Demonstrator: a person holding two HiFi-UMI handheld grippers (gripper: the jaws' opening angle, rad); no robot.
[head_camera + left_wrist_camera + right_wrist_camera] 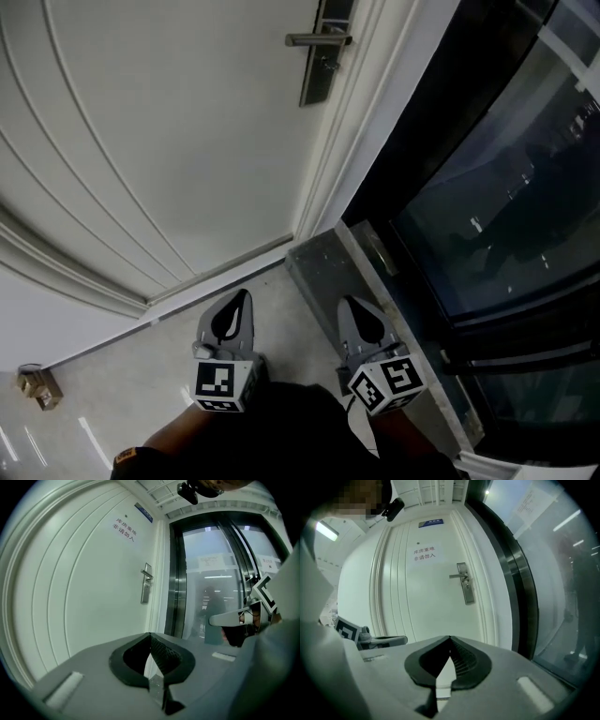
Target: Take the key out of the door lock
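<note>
The white door fills the upper left of the head view. Its metal handle and lock plate sit high up, far from both grippers. The same lock plate shows in the right gripper view and again, small, as the lock plate in the left gripper view. The key is too small to make out in any view. My left gripper and right gripper hang low side by side, pointing at the door's foot. Both are shut with nothing in them, left gripper and right gripper.
A dark-framed glass partition runs along the right of the door. A grey stone sill lies at its base. A small cardboard box stands on the floor at the far left. A paper notice hangs on the door.
</note>
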